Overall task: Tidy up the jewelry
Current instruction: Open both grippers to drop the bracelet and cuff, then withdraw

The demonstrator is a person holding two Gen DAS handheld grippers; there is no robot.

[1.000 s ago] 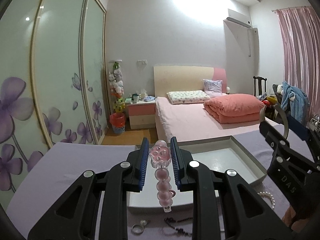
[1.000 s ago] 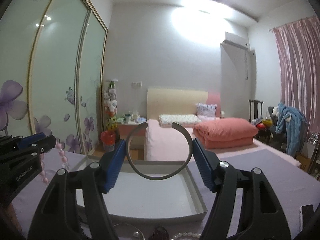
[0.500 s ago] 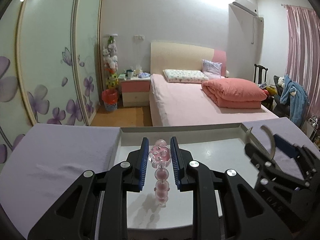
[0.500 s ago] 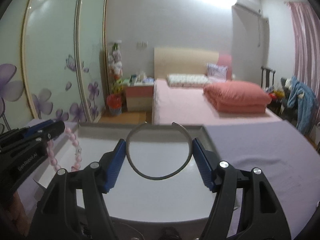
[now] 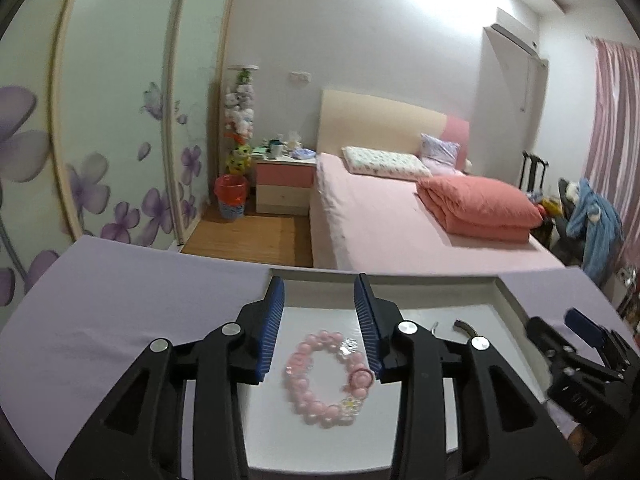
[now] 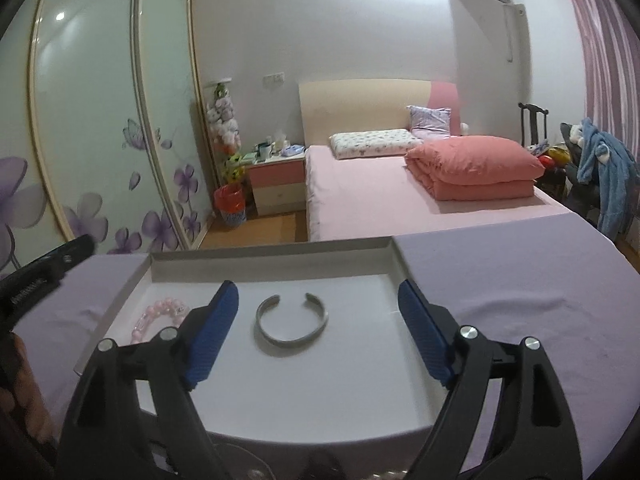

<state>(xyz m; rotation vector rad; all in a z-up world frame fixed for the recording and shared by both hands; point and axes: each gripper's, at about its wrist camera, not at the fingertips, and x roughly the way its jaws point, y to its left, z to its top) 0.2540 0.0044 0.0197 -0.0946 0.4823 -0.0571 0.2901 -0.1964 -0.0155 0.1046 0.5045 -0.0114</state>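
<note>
Glossy pink bead bracelet (image 5: 326, 380), matt metal bangle (image 6: 291, 325)

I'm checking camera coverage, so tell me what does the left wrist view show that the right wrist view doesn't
Only the left wrist view shows the whole pink bead bracelet lying as a loop between the open left gripper fingers; of the silver cuff bangle it shows just the two ends.

Only the right wrist view shows the entire silver cuff bangle lying flat ahead of the open right gripper; the bracelet is partly hidden behind a finger.

Both show the white tray on the purple cloth, and the bed behind.
</note>
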